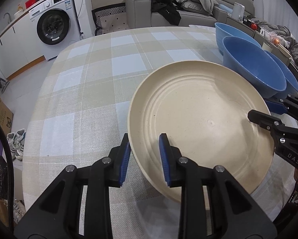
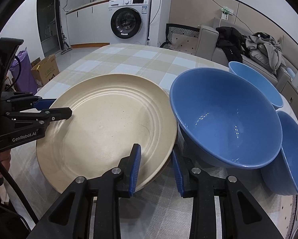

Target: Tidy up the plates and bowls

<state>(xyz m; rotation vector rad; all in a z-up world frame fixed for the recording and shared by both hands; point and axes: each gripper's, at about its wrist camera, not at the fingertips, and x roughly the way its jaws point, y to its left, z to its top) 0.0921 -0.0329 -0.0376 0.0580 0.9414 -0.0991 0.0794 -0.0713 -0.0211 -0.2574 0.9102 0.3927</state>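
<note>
**Plate set down beside the bowls; both grips coming off**

We see the cream plate point(image 2: 107, 123) lying on the checked desk point(image 1: 85, 91), its edge at 3 o'clock touching the nearest blue bowl point(image 2: 226, 123). Two more blue bowls sit behind and beside it, one at 1 o'clock point(image 2: 256, 79) and one at 4 o'clock point(image 2: 288, 155), overlapping like a loose nest.

The left hand-held gripper point(image 1: 145, 159) straddles the plate rim at the plate's 7 o'clock. Its jaws stand slightly apart: the inner pad sits clear above the plate face, and we cannot tell whether the outer pad touches the rim. The right hand-held gripper point(image 2: 156, 171) straddles the opposite rim, also apart, with a visible gap on both sides. Neither pinches the plate.

We judge the step in hand to be the release of the plate after placing it. The next move calls for drawing both grippers back off the rim without dragging it, then probably turning to the bowls, which look ready to stack. The plate presses against the bowl, so a careless exit could nudge both.

Writing: "GenRobot.AI" on the left gripper body in the right wrist view; "DAS" on the right gripper body in the left wrist view. Labels on the washing machine point(image 2: 129, 20) are too small to read.
</note>
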